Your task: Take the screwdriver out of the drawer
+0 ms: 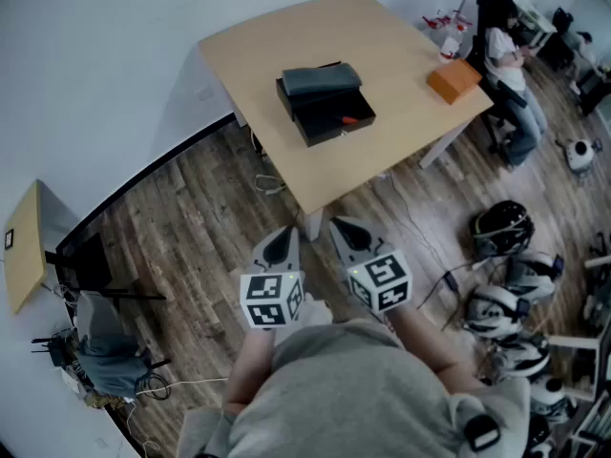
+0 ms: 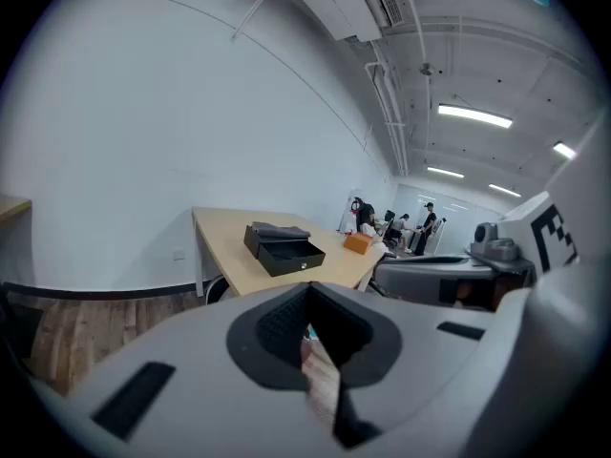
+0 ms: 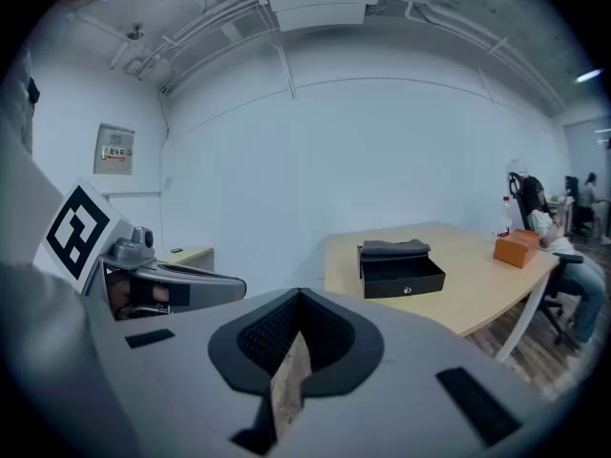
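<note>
Left gripper (image 1: 283,240): jaws closed on nothing, held close to the person's body, well short of the table (image 1: 267,65). Right gripper (image 1: 349,233): closed, empty, beside it. Screwdriver (image 1: 349,119) lies inside the open drawer (image 1: 320,113) on the table. Orange box (image 1: 452,80) sits further right.

My left gripper (image 2: 308,303) fills the bottom of my feed, its fingers (image 2: 272,324) drawn together with nothing between them. Past them stands the wooden counter (image 2: 224,241). It carries a black drawer box (image 2: 283,247), its drawer pulled open, and an orange box (image 2: 358,243) farther off. The right gripper (image 2: 391,273) sits alongside at right.
</note>
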Demonstrator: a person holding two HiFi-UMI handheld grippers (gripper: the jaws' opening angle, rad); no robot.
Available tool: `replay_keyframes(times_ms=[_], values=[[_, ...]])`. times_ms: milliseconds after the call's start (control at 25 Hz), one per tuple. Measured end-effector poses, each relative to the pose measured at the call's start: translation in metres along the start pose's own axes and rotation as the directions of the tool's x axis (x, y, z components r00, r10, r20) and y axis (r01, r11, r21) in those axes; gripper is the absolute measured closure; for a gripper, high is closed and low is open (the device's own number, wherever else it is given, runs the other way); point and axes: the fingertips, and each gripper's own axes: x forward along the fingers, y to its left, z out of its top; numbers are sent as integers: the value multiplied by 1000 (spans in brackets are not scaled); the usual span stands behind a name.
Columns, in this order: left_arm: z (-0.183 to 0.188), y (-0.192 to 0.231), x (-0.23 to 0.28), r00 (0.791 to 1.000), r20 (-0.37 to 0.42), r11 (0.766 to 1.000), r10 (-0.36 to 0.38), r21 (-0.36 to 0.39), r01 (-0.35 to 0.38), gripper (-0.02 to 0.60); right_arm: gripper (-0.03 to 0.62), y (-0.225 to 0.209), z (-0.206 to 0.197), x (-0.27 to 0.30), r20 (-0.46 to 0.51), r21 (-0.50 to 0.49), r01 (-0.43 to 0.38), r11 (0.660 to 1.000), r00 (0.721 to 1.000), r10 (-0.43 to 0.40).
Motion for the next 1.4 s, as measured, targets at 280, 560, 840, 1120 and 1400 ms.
replay_keyframes(times_ms=[280, 560, 840, 1120, 1400], values=[[-28, -35, -31, 1000, -4, 999, -27, -46, 27, 580, 595, 18, -25, -41, -22, 30, 4, 1000, 1000, -3], [-32, -40, -38, 1000, 13, 998, 15, -57, -14, 580, 595, 14, -29, -55, -9, 6, -5, 1000, 1000, 5], [-19, -33, -26, 1000, 25, 999, 16, -51, -15, 580, 595, 10, -15, -42, 11, 12, -25, 1000, 1000, 25], [-6, -13, -8, 1000, 15, 999, -8, -34, 9, 580, 595, 6, 0, -13, 40, 46, -30, 998, 999, 28], [1, 13, 6, 999, -1, 999, -32, -30, 32, 580, 594, 10, 9, 20, 38, 59, -20, 998, 999, 17]])
